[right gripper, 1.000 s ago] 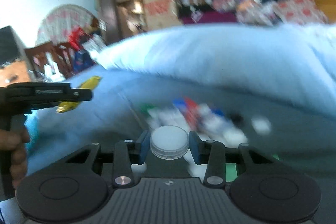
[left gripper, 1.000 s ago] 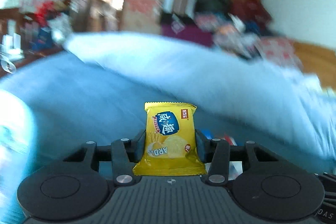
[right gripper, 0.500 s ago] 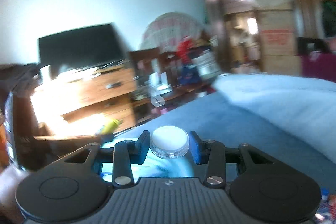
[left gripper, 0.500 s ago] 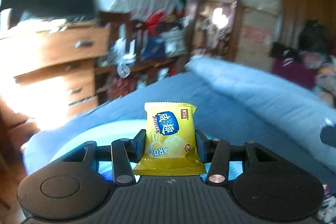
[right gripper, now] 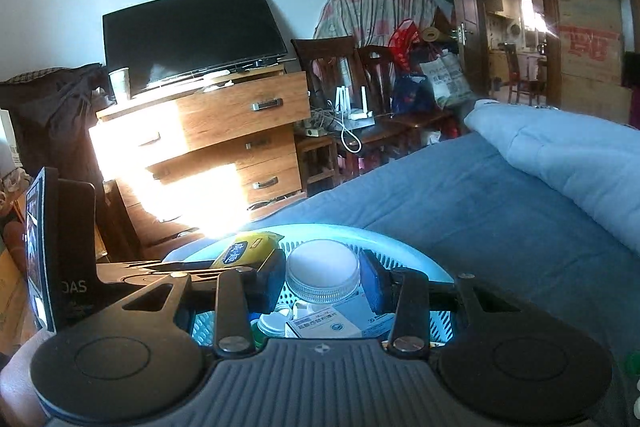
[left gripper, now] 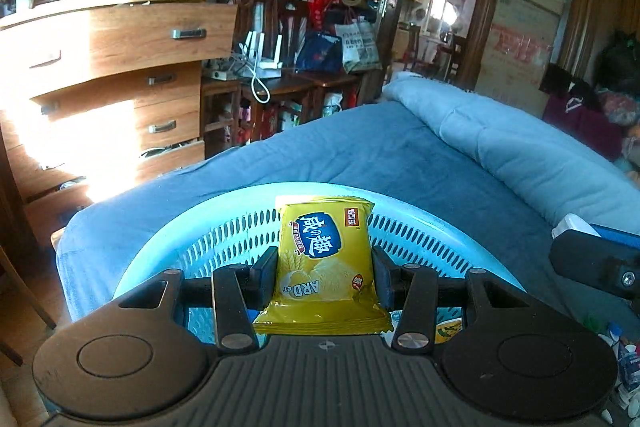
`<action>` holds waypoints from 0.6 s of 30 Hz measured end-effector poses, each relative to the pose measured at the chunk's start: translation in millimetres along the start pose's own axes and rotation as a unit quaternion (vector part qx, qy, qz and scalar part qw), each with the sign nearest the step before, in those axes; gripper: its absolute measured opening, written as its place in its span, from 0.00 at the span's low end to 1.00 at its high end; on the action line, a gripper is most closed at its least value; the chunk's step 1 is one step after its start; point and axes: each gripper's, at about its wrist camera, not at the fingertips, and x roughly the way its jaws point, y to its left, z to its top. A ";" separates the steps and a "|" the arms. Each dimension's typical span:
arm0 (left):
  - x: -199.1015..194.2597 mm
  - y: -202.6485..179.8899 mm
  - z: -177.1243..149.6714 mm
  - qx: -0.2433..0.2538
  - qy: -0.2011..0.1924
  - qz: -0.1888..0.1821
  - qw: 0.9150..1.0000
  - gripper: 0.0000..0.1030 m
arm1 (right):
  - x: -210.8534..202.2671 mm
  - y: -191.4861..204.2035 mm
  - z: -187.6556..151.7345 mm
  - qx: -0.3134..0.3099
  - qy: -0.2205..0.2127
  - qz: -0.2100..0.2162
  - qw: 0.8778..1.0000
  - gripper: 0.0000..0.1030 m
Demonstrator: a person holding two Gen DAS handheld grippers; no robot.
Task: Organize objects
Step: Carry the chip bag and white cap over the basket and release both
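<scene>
Yellow snack packet (left gripper: 326,259) pinched in left gripper (left gripper: 325,277), white-capped jar (right gripper: 323,275) clamped in right gripper (right gripper: 323,277), both over turquoise basket (left gripper: 440,227). Drop-off step, seemingly. Next: lowering inside, then spreading jaws.

Both wrist views close above the shared basket (left gripper: 224,211), facing the dresser (right gripper: 240,131).

One yellow snack packet (left gripper: 325,259), one capped jar (right gripper: 323,277), one basket (left gripper: 224,223), two claws.

The light-blue perforated plastic basket (left gripper: 224,227) sits on the blue-sheeted bed (left gripper: 360,155), small white cardboard medicine boxes (right gripper: 324,325) inside it. Wooden drawer chest (right gripper: 240,139) stands behind, flat black TV (right gripper: 192,35) on top.
</scene>
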 end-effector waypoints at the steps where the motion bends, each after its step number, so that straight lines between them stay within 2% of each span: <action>1: 0.2 -1.5 -0.5 0.000 0.000 0.000 1.000 0.46 | -0.2 -2.5 -0.9 0.001 0.000 -0.001 1.000 0.42; 16: 3.1 -5.0 -3.7 0.003 0.000 0.002 1.000 0.49 | 3.2 -13.8 -5.6 0.003 0.003 -0.002 1.000 0.43; 17: 3.8 -5.5 -4.0 0.005 0.000 0.005 1.000 0.54 | 4.1 -13.6 -5.8 0.002 0.004 -0.003 1.000 0.44; 18: 4.9 -5.6 -4.6 0.007 -0.001 0.005 1.000 0.67 | 5.9 -12.8 -6.1 0.000 0.004 -0.005 1.000 0.46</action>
